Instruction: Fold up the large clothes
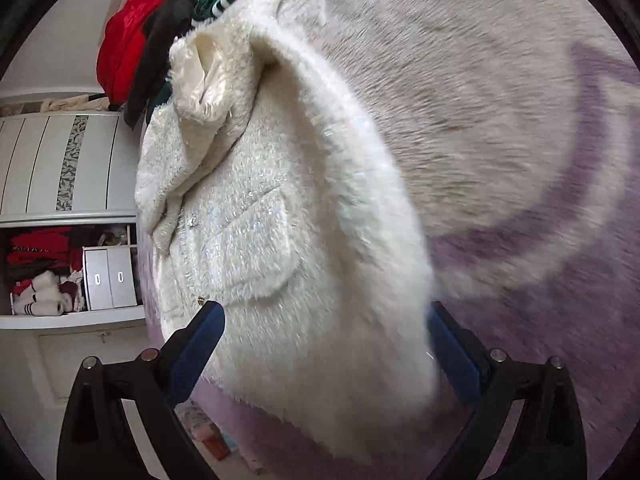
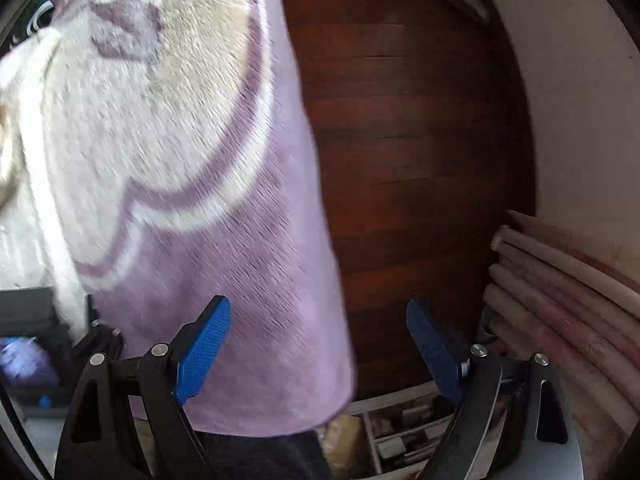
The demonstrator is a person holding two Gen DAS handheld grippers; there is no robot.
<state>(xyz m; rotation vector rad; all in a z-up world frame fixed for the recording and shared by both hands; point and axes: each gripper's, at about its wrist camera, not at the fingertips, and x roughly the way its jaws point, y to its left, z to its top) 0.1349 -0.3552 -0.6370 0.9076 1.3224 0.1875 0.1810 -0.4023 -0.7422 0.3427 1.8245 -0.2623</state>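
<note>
A fluffy white jacket [image 1: 260, 220] with a chest pocket and small buttons lies on a lilac and cream blanket [image 1: 480, 120]. Its lower edge reaches in between the blue pads of my left gripper [image 1: 324, 336], whose jaws stand wide apart around it without pinching it. One sleeve [image 1: 208, 80] is folded over the jacket's top. My right gripper [image 2: 320, 344] is open and empty over the blanket's edge [image 2: 240, 280]; a strip of the white jacket [image 2: 24, 160] shows at the far left of that view.
A pile of red, black and green clothes [image 1: 140, 48] lies beyond the jacket. A white wardrobe [image 1: 68, 200] with shelves of clothes stands at the left. The right wrist view shows a dark wooden floor [image 2: 420, 160], rolled mats [image 2: 560, 300] and a shelf unit [image 2: 400, 432].
</note>
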